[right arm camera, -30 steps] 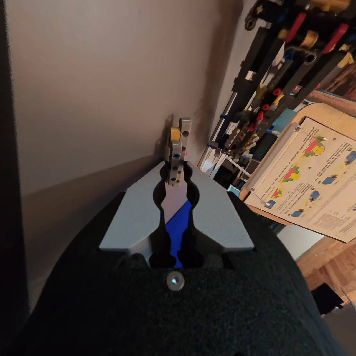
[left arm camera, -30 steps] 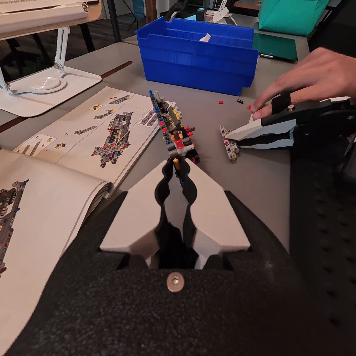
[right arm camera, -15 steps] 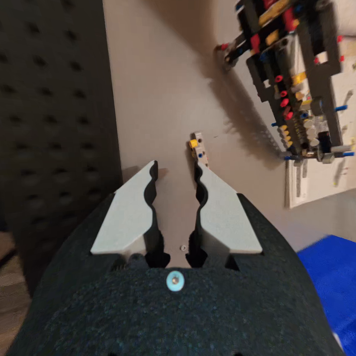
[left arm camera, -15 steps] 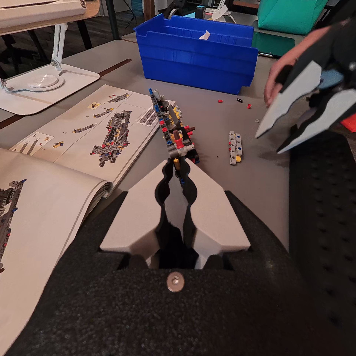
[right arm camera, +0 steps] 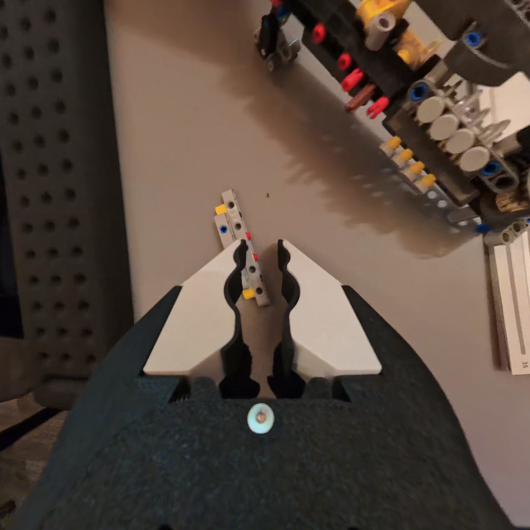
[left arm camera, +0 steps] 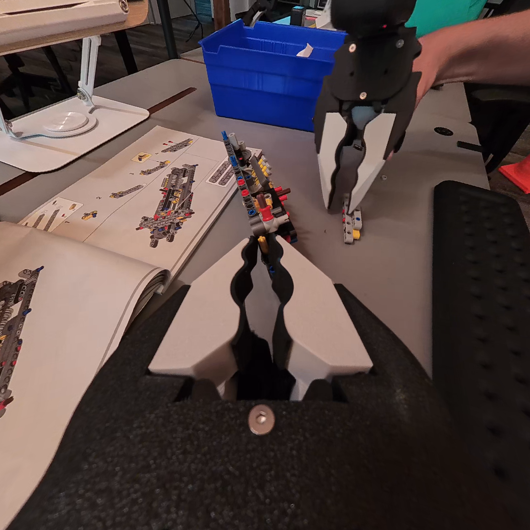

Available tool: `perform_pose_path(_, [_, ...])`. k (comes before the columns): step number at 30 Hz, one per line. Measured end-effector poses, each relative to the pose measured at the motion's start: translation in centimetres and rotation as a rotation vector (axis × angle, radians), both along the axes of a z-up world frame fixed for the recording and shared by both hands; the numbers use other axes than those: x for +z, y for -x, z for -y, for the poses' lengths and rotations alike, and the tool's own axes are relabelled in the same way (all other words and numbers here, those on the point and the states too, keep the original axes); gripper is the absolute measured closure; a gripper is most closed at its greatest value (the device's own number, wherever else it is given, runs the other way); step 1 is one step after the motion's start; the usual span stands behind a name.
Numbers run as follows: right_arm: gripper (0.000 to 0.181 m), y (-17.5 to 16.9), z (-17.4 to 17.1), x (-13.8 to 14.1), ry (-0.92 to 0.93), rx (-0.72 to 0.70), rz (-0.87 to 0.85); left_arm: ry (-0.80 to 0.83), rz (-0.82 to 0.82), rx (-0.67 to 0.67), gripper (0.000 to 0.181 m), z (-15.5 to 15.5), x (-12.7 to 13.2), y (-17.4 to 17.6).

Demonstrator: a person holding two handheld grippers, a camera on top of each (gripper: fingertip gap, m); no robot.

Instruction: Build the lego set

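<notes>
The left gripper (left arm camera: pixel 263 243) is clamped on the end of the big lego model (left arm camera: pixel 255 189), holding it tilted over the table (left arm camera: pixel 387 286), while the right gripper (right arm camera: pixel 259 243), jaws apart, should slide sideways so the small grey piece (right arm camera: pixel 243 249) sits in the middle before squeezing

Blue plastic bin (left arm camera: pixel 266 83) sitting at the far side of the grey table (left arm camera: pixel 387 275), with a scrap of white paper (left arm camera: pixel 305 51) poking up inside. White stand with a round base (left arm camera: pixel 68 126) off to the left. Black perforated mat (left arm camera: pixel 481 286) along the right edge. Something teal (left arm camera: pixel 438 11) behind the bin, something red (left arm camera: pixel 516 175) at the far right; can't tell what either is.
</notes>
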State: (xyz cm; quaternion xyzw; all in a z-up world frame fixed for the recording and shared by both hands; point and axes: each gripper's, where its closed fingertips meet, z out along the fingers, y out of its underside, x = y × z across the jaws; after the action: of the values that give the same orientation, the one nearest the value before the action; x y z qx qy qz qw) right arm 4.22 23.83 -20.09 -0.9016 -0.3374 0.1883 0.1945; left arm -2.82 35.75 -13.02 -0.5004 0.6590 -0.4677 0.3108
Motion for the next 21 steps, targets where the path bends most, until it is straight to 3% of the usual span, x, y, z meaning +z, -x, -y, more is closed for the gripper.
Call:
perform_pose_path(15, [0.16,1.0,1.7,1.2,-0.086,0.025,0.009,-0.01,0.004,-0.002,0.176,0.1,0.0,0.0])
perform_pose_path(18, [0.16,1.2,2.6,0.8,-0.078,0.08,0.1,-0.009,0.004,-0.002,0.175,0.1,0.0,0.0])
perform_pose_path(21, [0.174,1.0,2.6,0.1,-0.154,0.142,0.237,-0.01,0.004,-0.005,0.176,0.2,0.1,0.0])
